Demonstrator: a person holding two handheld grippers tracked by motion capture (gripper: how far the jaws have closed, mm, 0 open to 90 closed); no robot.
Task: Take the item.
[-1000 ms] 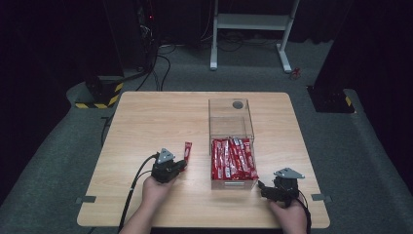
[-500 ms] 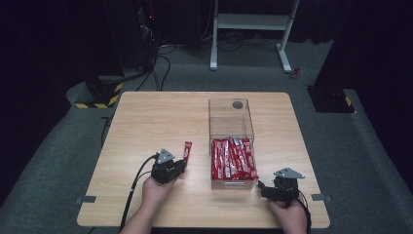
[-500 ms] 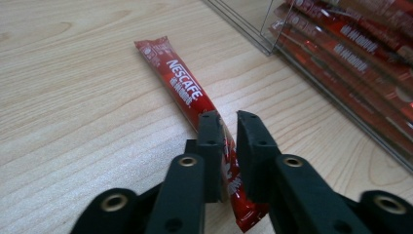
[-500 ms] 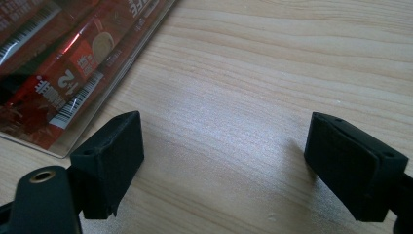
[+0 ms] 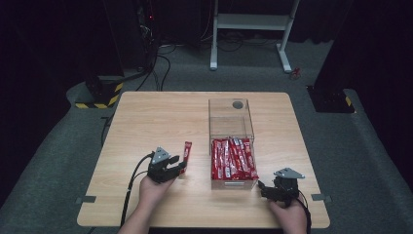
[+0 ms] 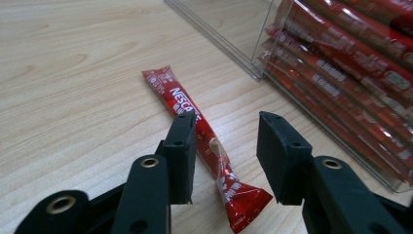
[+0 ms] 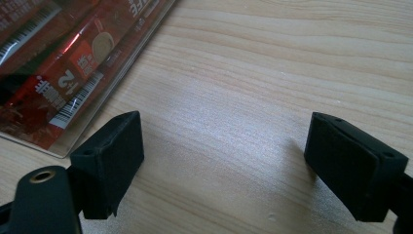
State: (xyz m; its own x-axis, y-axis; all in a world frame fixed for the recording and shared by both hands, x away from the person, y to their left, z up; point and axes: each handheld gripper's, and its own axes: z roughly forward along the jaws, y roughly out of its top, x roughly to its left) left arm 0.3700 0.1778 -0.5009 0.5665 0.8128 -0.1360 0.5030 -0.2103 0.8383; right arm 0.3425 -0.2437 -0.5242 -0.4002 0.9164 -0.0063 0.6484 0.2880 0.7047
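One glossy red stick sachet (image 6: 204,141) lies on woodgrain table (image 5: 146,122).

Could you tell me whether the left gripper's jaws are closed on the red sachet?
No, the left gripper stands open, its jaws astride the sachet without pinching it.

Between the black jaws of the left gripper (image 6: 225,158) lies a red sachet (image 6: 204,141) with white lettering. Just beside it, the clear plastic box (image 5: 232,127) holds more red sachets (image 5: 233,158) bearing white barcodes. The table (image 5: 146,122) is pale wood grain. The right gripper (image 7: 224,163) is black too.
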